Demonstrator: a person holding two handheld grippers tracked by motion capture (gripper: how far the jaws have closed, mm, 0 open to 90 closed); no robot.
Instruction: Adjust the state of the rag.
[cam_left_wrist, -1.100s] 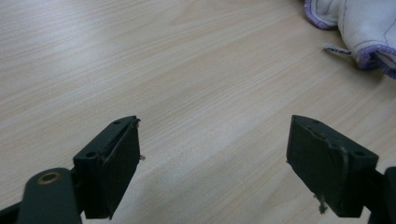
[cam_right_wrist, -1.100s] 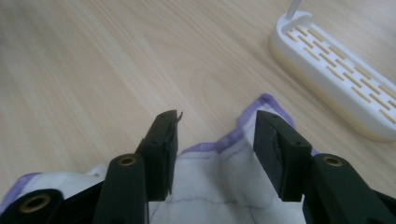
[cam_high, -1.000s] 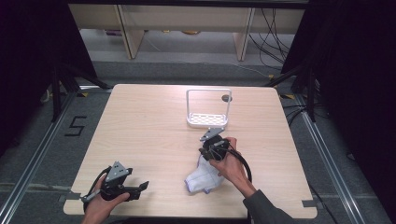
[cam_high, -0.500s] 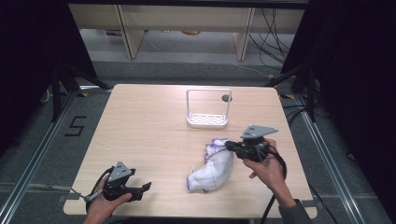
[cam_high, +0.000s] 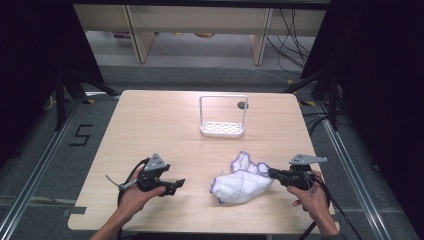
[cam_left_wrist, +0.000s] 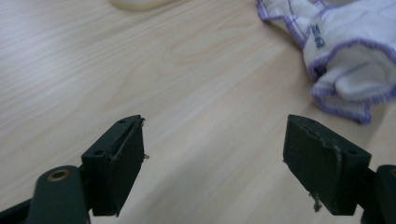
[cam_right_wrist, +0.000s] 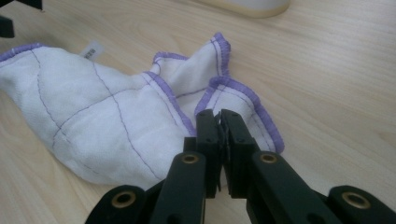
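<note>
A white cloth (cam_high: 240, 186) with purple stitched edges lies crumpled on the wooden table (cam_high: 150, 130), right of centre near the front. My right gripper (cam_high: 272, 173) lies level at the cloth's right end, shut on its purple hem. In the right gripper view the jaws (cam_right_wrist: 219, 116) pinch a fold of the cloth (cam_right_wrist: 93, 116). My left gripper (cam_high: 173, 185) is held low over the table to the left of the cloth, pointing at it, open with nothing between its fingers. In the left gripper view the jaws (cam_left_wrist: 215, 140) stand wide apart, the cloth (cam_left_wrist: 345, 46) ahead at the upper right.
A white wire rack (cam_high: 222, 117) with a perforated base stands upright at the table's middle back; its base shows at the top of the left gripper view (cam_left_wrist: 135, 3) and the right gripper view (cam_right_wrist: 252, 7). Bare wood surrounds the cloth. Dark floor and shelving lie beyond the table.
My right gripper has moved to the right and nearer the front edge, dragging the cloth along and stretching it out. My left gripper has moved right toward the cloth.
</note>
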